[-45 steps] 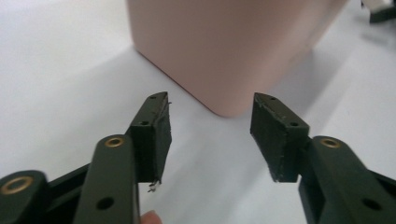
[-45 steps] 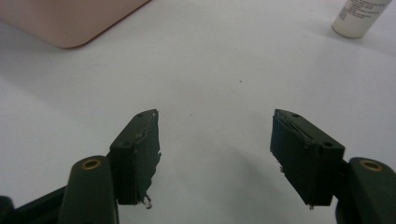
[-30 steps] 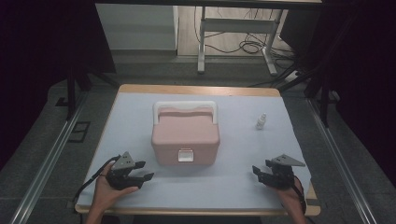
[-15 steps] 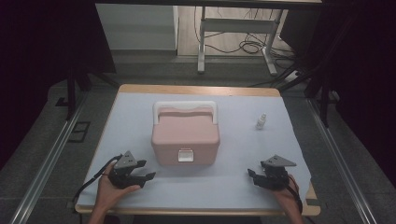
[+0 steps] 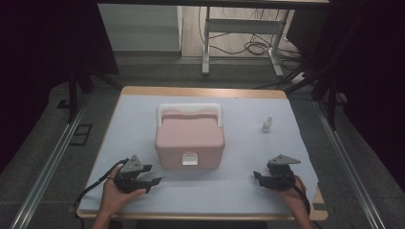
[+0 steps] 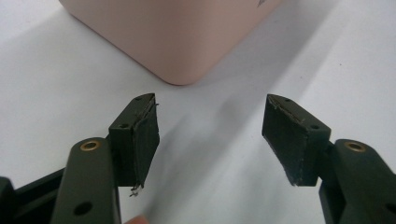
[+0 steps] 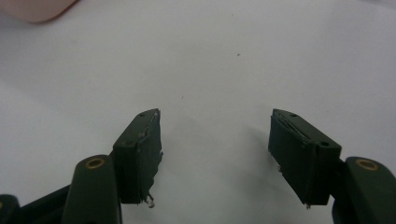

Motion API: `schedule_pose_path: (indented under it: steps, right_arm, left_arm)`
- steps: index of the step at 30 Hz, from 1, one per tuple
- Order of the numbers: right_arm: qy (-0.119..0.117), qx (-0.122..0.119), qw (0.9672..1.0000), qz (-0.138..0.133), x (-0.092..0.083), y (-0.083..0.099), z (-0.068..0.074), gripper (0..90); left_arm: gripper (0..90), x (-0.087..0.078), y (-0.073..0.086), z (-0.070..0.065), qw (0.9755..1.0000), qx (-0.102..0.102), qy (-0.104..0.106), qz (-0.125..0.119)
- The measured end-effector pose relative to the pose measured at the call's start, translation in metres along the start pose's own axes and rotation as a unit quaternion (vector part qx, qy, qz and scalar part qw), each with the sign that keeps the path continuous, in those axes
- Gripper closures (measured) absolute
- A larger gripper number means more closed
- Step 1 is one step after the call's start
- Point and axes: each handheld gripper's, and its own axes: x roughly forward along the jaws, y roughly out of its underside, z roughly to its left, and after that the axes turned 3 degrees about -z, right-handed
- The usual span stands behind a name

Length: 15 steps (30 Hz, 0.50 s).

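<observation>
A pink box (image 5: pixel 189 138) with a white handle (image 5: pixel 189 109) and a white front latch (image 5: pixel 190 160) stands closed in the middle of the white-covered table (image 5: pixel 239 191). My left gripper (image 5: pixel 153 174) rests on the table just left of the box's front corner, pointing right. Its jaws have just been opening and now stand open with nothing between them. The left gripper view has the left gripper (image 6: pixel 210 135) facing the pink box corner (image 6: pixel 177 32). My right gripper (image 5: pixel 258 177) lies at the front right, open and empty, pointing left. In its own view, the right gripper (image 7: pixel 215 149) is over bare white sheet.
A small white bottle (image 5: pixel 267 124) stands upright to the right of the box. The table's wooden edge (image 5: pixel 200 91) shows at the back. Beyond it are a dark floor, metal desk legs (image 5: pixel 206 47) and cables.
The right gripper has shifted slightly to the left along the front of the table. The left hand has stayed put.
</observation>
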Motion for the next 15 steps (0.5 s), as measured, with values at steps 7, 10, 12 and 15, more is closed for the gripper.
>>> schedule_pose_path:
  steps: [7, 10, 12, 15]
  right_arm:
    - [0.014, 0.009, 0.9995, 0.028, -0.003, -0.033, -0.012, 34.9]
    - [0.022, 0.001, 0.9984, 0.051, -0.002, -0.054, -0.018, 34.9]
    - [0.022, 0.005, 0.9977, 0.063, 0.000, -0.067, -0.022, 34.8]
    - [0.024, 0.003, 0.9959, 0.087, 0.009, -0.082, -0.030, 34.1]
  left_arm:
    - [36.1, 0.000, 0.000, 0.000, 1.0000, -0.002, 0.000, -0.001]
    - [36.1, 0.002, 0.000, 0.000, 1.0000, -0.001, 0.005, 0.000]
    - [36.1, 0.002, 0.001, 0.000, 1.0000, 0.002, 0.006, 0.003]
    - [36.1, 0.003, 0.001, -0.001, 1.0000, 0.000, 0.007, 0.003]
